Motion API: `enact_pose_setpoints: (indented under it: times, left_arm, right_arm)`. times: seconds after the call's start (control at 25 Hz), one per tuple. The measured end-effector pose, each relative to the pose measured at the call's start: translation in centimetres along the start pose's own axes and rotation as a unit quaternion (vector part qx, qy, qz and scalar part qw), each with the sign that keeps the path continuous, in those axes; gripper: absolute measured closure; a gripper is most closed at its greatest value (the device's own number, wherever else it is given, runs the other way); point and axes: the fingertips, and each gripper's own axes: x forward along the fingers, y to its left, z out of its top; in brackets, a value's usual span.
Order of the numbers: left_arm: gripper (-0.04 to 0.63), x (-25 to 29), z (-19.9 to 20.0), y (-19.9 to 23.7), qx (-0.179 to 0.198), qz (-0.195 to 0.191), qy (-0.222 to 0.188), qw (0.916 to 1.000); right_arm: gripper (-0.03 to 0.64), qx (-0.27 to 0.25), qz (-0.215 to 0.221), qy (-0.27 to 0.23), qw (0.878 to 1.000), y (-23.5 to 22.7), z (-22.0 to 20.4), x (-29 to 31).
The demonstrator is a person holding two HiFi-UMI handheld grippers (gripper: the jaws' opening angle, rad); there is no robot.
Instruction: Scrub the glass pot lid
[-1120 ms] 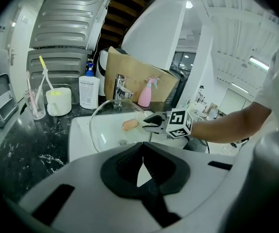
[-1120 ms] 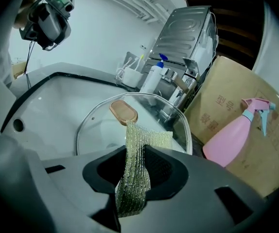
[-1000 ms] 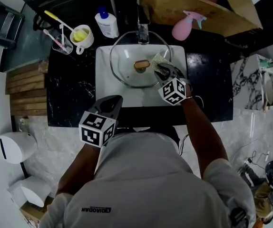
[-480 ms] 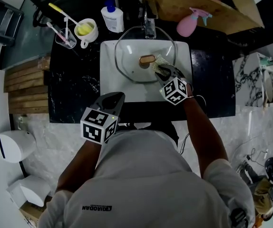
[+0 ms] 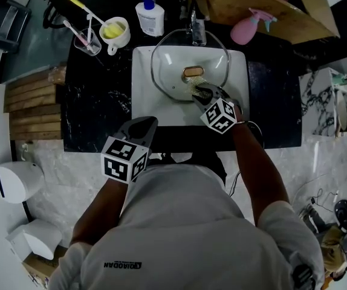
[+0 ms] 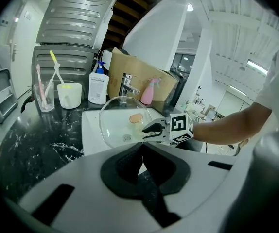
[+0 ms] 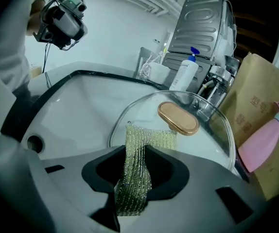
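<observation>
One sink (image 5: 144,104), white, set in dark counter; all places taken from it.

- One glass pot lid (image 5: 168,62) lying in the sink's far half, dome side up. Its far rim reaches under the one faucet (image 5: 197,28).
- One oval tan knob (image 5: 193,72) at the lid's centre.
- One mesh scrub cloth (image 7: 151,136), yellow-green. Its free end is spread flat on the glass on the near side of the knob.
- Right gripper (image 7: 135,152): over the sink's near-right part, jaws pinched on the cloth's gathered end.
- Left gripper (image 6: 142,146): held off the sink's near-left corner, well apart from the lid. Jaws pressed together, nothing between them.

Behind the sink's far-left corner:
- one white pump bottle (image 5: 150,17), blue top
- one white mug (image 5: 116,32)
- one clear tumbler (image 5: 87,41) holding toothbrushes; number unclear

Behind the far-right corner:
- one pink spray bottle (image 5: 249,29)
- one brown cardboard box (image 5: 264,8)
</observation>
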Motion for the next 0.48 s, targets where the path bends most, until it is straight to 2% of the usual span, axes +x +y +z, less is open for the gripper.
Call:
enact_pose_setpoints:
  times: [0.48]
  left_arm:
    - [0.580, -0.47, 0.03, 0.14, -0.009, 0.004, -0.014, 0.9999]
  right_arm:
    - [0.471, -0.041, 0.041, 0.023, 0.998, 0.55, 0.25, 0.18]
